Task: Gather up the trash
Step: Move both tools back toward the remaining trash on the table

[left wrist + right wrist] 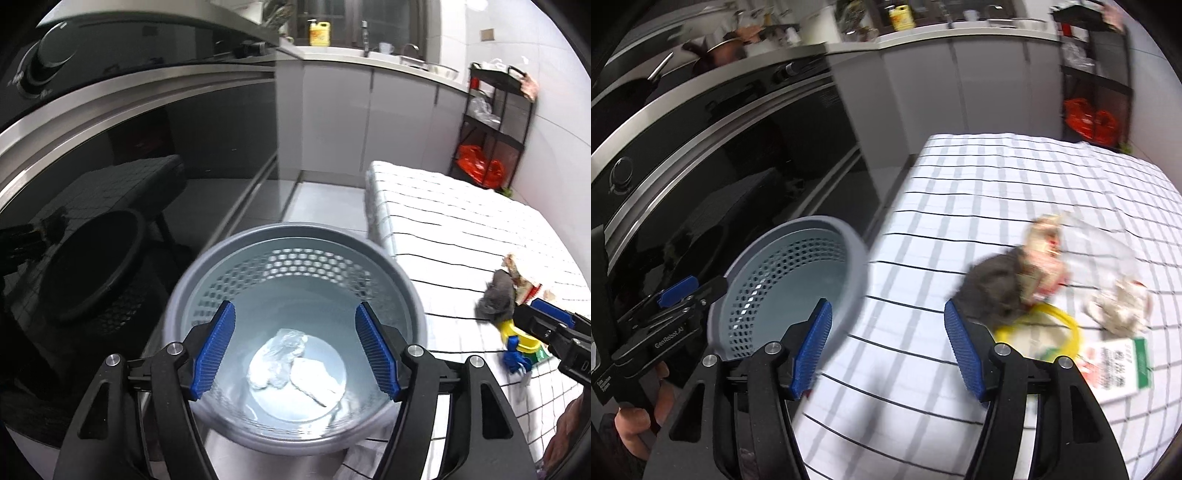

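1. The trash pile (1052,280) lies on the checked cloth of the worktop (979,192), near its right edge.
2. In the pile are a grey crumpled lump (995,288), a yellow ring lid (1067,323), a clear plastic bag (1108,240) and a white card with a green stripe (1123,363).
3. The grey bin (295,332) with holes in its wall sits just off the left edge of the worktop.
4. Two white wads (291,363) lie at the bottom of the bin.
5. The left gripper (293,350) hangs over the bin, jaws wide apart, holding nothing.
6. The right gripper (886,347) is over the worktop, near the pile, jaws wide apart, holding nothing.
7. A black oven (720,155) stands behind the bin.
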A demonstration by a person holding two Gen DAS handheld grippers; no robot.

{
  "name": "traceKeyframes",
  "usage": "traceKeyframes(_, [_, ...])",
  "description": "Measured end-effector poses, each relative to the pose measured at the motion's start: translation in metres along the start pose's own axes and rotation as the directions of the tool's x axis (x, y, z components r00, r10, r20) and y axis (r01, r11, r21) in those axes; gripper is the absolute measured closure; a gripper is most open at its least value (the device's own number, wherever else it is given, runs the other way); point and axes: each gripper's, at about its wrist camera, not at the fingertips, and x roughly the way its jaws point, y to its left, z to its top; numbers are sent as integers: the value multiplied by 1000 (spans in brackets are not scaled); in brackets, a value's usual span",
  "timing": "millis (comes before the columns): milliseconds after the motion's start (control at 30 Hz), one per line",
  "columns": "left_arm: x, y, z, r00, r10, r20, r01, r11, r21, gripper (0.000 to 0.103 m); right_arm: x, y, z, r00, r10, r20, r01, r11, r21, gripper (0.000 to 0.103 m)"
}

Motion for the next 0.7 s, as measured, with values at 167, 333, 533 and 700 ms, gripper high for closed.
traceKeyframes(167, [-3,-27,-3,999,-51,7,51,998,38,36,-32,-36,-13,996,-83,38,81,995,61,42])
traceKeyframes(333, [-8,-58,-6,995,-96,22,94,992,79,32,-58,-74,-27,986,-158,54,149,980,134,40])
traceKeyframes(533, [-11,-95,-18,987,-163,10,161,978,130,30,-80,-108,-45,972,-231,49,218,955,199,40])
traceKeyframes(700, [-12,-129,-34,977,-210,-19,210,961,178,29,-92,-125,-59,961,-270,53,253,942,219,40])
